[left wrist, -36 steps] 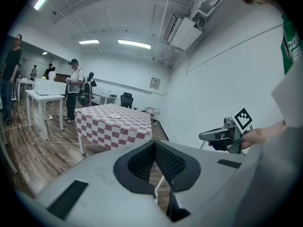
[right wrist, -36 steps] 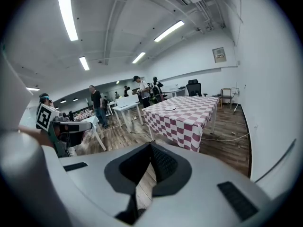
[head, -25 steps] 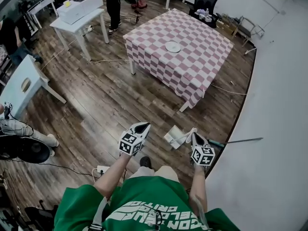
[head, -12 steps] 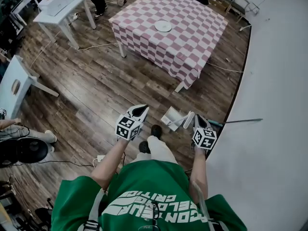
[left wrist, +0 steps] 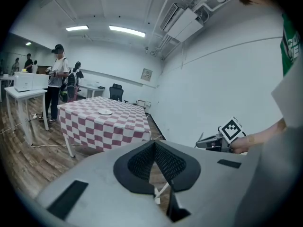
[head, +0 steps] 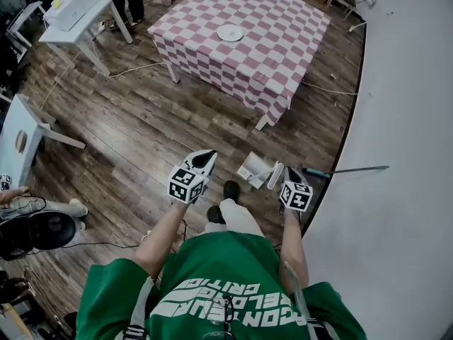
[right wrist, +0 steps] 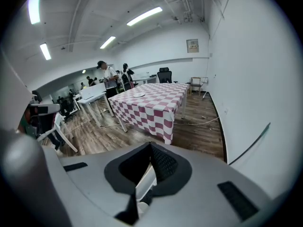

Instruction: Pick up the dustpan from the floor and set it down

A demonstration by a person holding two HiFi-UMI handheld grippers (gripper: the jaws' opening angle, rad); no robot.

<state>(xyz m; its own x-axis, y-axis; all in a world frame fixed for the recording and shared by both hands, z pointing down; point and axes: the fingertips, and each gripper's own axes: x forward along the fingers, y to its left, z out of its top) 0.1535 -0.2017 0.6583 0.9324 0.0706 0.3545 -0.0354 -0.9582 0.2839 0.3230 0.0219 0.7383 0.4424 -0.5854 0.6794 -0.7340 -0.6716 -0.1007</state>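
Observation:
The white dustpan (head: 256, 169) hangs low over the wood floor just ahead of my feet, between my two grippers. Whether it touches the floor I cannot tell. Its white handle (head: 277, 176) runs back into my right gripper (head: 289, 173), which is shut on it. In the right gripper view the handle (right wrist: 143, 184) shows between the closed jaws of that gripper (right wrist: 150, 148). My left gripper (head: 204, 161) hovers to the left of the pan, apart from it. In the left gripper view the tips of the left gripper (left wrist: 154, 143) meet with nothing held.
A table with a pink checkered cloth (head: 279, 55) stands ahead with a white plate (head: 230, 32) on it. A teal-handled stick (head: 345, 169) lies along the foot of the white wall (head: 403, 119) on the right. A white table (head: 74, 13) and a person stand far left.
My right gripper has sunk toward the floor with the dustpan still in its grip. The left gripper has drifted a little. My head has moved forward, so the table looks nearer.

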